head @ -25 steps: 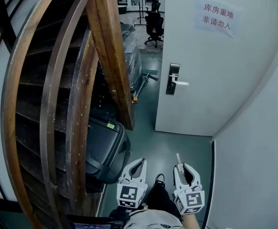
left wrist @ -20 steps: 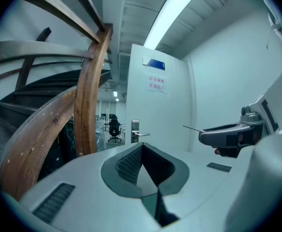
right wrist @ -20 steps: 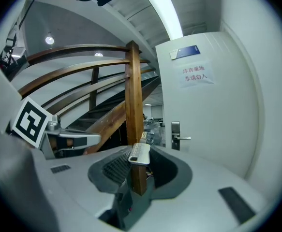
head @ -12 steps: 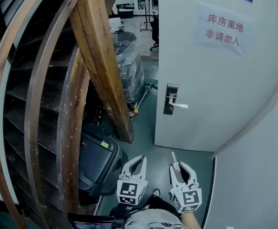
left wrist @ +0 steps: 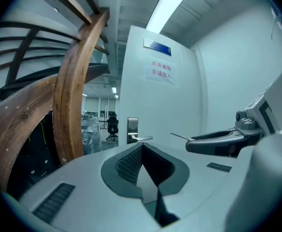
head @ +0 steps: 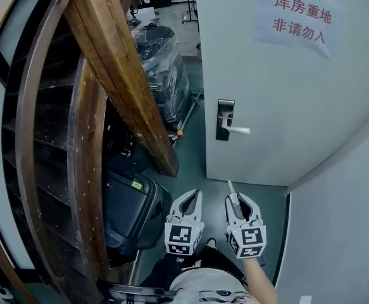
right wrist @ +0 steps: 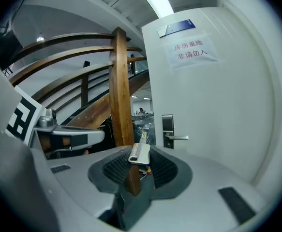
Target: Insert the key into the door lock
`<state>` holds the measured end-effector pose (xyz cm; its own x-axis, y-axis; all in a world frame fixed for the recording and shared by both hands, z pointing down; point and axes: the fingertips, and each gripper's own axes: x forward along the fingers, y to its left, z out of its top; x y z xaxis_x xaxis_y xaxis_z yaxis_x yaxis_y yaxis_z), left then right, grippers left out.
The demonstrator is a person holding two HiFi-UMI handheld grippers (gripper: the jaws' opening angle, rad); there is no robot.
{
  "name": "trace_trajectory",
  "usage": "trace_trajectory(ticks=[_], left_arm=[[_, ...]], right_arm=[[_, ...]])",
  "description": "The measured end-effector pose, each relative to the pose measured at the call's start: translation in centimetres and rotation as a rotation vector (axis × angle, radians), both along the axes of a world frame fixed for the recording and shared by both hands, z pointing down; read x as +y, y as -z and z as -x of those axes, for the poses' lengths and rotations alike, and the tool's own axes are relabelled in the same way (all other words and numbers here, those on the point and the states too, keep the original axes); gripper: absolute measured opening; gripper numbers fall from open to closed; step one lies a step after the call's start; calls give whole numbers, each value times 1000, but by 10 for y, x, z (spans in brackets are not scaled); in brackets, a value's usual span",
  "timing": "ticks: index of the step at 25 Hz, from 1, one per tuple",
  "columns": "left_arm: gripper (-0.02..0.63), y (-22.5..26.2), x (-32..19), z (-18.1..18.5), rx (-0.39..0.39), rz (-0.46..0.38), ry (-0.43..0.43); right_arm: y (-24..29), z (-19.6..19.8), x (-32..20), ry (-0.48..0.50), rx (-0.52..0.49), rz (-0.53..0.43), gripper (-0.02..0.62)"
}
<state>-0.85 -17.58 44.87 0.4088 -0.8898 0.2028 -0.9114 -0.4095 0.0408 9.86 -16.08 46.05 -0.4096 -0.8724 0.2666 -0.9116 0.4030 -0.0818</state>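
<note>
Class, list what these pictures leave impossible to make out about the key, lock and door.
- Keyhole in the dark metal lock plate: too small in every view.
- Teeth of the thin silver key clamped in the right hand-held gripper: foreshortened in the right gripper view, tiny in the head view.
- Blue rectangular door sign: print too small in both gripper views.

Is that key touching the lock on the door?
Apart. The head view shows the key in the right gripper well short of the door lock, floor between.

The door (head: pixel 279 100) is cut off above; its lock plate (head: pixel 225 120) seems too small to read.
</note>
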Motion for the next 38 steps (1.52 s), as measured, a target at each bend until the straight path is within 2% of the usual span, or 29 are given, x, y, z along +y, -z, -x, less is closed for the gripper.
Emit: trace_trajectory(ticks=[6, 14, 24, 30, 38], left_arm=[[2, -33, -40, 9, -21, 21, 16], [2, -96, -64, 35, -20, 55, 34], [2, -163, -97, 51, 19, 92, 47], [2, -178, -112, 50, 30, 99, 36], [2, -184, -125, 51, 36, 102, 36]], right_arm=[[-40, 6, -60, -40, 51, 34, 118], [-106, 17, -141, -95, 123, 64, 118], [-165, 5, -252, -188, 178, 76, 118], [-179, 1, -288, -216, 181, 84, 118], [-184, -1, -307, -221, 189, 82, 118]])
